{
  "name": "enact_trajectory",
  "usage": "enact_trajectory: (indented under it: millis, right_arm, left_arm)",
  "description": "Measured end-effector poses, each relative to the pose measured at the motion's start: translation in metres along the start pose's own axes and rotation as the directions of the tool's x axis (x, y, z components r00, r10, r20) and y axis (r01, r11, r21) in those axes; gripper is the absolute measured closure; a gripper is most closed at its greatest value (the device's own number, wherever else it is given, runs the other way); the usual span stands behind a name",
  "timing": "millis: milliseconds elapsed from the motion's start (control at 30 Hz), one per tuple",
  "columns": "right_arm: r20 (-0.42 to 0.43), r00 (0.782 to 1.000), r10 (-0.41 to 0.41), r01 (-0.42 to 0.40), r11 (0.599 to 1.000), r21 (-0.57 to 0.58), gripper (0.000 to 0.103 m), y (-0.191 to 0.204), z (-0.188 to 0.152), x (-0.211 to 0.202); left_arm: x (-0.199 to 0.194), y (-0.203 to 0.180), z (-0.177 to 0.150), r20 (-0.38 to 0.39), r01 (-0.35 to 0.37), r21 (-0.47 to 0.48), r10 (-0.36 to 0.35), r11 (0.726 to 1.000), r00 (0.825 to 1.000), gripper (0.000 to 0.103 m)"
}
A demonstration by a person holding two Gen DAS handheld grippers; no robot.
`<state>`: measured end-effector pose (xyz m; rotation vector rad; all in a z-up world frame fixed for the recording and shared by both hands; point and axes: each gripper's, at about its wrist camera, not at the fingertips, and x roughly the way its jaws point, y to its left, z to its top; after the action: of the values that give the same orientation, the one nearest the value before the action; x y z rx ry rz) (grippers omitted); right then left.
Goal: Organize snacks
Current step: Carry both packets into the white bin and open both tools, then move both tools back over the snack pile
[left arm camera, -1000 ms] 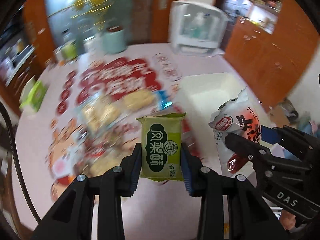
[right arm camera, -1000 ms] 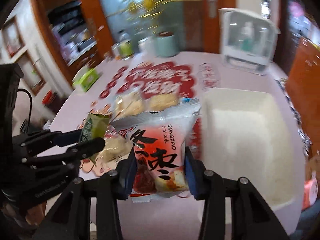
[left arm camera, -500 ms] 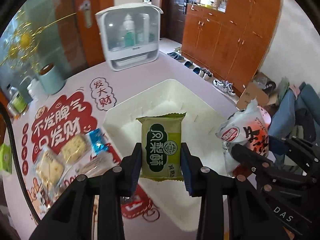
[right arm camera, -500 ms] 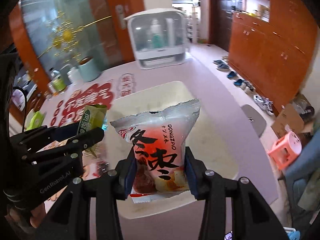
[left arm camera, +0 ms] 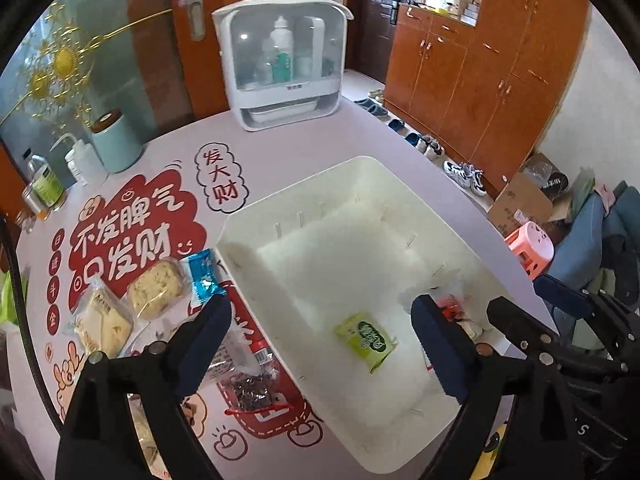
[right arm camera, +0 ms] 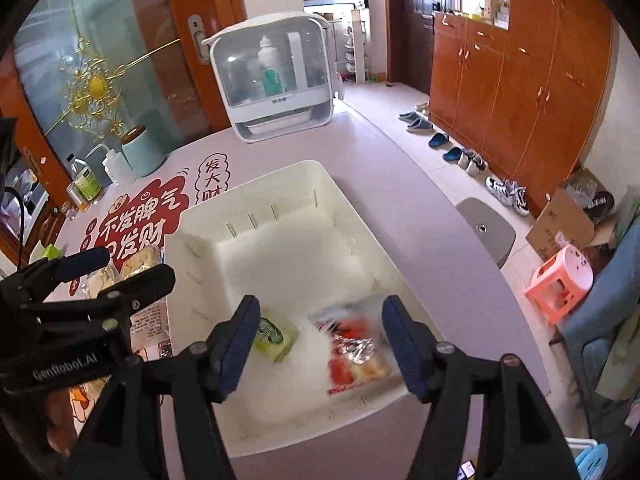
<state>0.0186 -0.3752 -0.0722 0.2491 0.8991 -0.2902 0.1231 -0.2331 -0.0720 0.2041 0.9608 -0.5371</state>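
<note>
So both grippers hang over the white bin (left arm camera: 360, 168) on the pink table (right arm camera: 384, 148), tilted down into it, which makes sense since that's where the snacks are meant to end up. The left gripper (left arm camera: 320, 344) has its jaws spreading wide with nothing between them, and the green snack packet (left arm camera: 366, 340) lies flat on the bin floor right below. The right gripper (right arm camera: 320, 344) is opening too, and the red-and-white snack bag (right arm camera: 352, 344) looks like it's dropping or just landed beside the green one, a bit blurred. The rest of the snacks (left arm camera: 132, 304) sit out on the red printed mat (left arm camera: 128, 232) left of the bin, so I'd guess those are next.
</note>
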Motion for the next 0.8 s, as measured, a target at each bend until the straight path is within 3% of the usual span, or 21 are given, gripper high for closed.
enact_trajectory:
  millis: [167, 400, 633, 800]
  right_arm:
    - [0.01, 1.0, 0.027, -0.027, 1.0, -0.007, 0.038, 0.01, -0.001, -0.01]
    - [0.004, 0.998, 0.056, -0.056, 0.998, -0.027, 0.038, 0.035, -0.012, -0.026]
    - [0.007, 0.993, 0.12, -0.12, 0.991, -0.058, 0.038, 0.08, -0.021, -0.047]
    - [0.104, 0.981, 0.166, -0.157, 0.984, -0.085, 0.038, 0.126, -0.022, -0.073]
  left_arm:
    - [-0.029, 0.011, -0.015, 0.076, 0.009, -0.035, -0.007, 0.999, 0.997, 0.012]
    - [-0.076, 0.035, -0.044, 0.126, -0.05, -0.017, 0.052, 0.999, 0.991, 0.012]
    - [-0.132, 0.1, -0.08, 0.138, -0.104, -0.136, 0.122, 0.985, 0.983, 0.012]
    - [-0.172, 0.158, -0.11, 0.148, -0.181, -0.226, 0.217, 0.957, 0.965, 0.011]
